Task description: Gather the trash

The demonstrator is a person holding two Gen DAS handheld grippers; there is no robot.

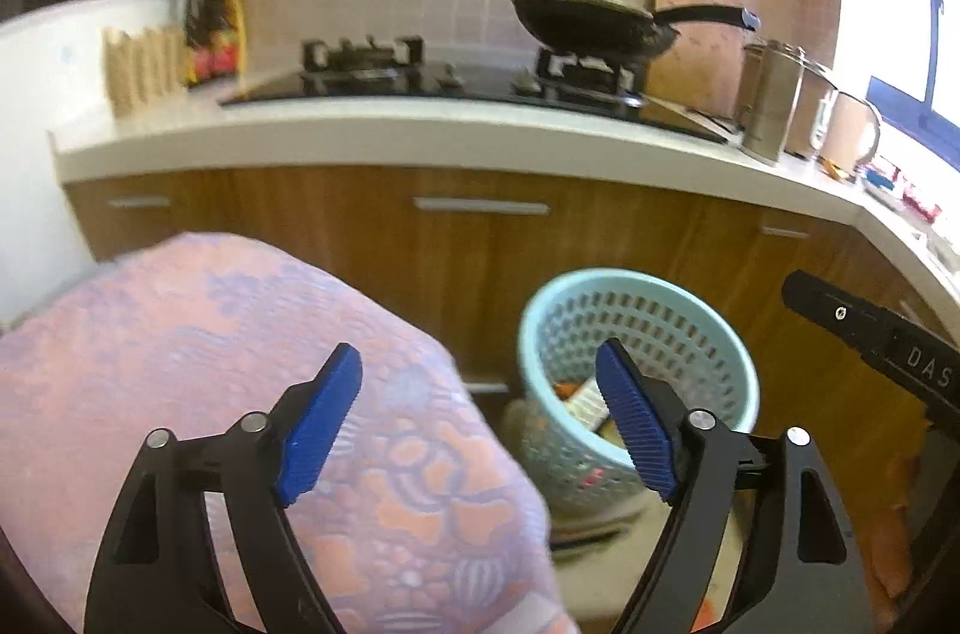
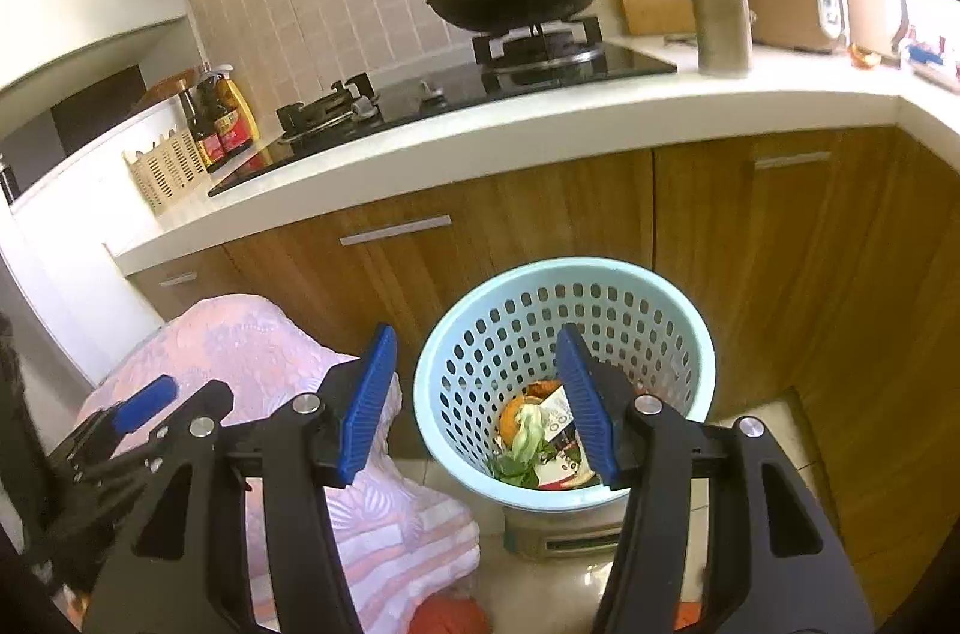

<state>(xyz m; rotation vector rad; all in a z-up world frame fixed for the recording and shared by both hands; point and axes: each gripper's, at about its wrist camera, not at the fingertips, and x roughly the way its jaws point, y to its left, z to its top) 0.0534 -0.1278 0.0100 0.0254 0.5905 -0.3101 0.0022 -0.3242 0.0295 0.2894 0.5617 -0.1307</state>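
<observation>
both our grippers stand apart and empty: the left gripper (image 1: 480,424) hangs over the pink-and-orange patterned cloth (image 1: 240,364), and the right gripper (image 2: 474,406) hangs just above the pale blue perforated plastic bin (image 2: 660,334) on the floor by the wooden cabinets (image 2: 540,208). the trash (image 2: 540,442), an orange peel, green leaves and a printed wrapper, already lies inside the bin. we judge the drop done; next we should look for stray scraps, keeping the fingers wide and clear of the rim. the only clear writing is "das" on the right gripper's black body in the left view; the wrapper's print and the sauce bottles' (image 2: 222,118) labels are too blurred to read.
</observation>
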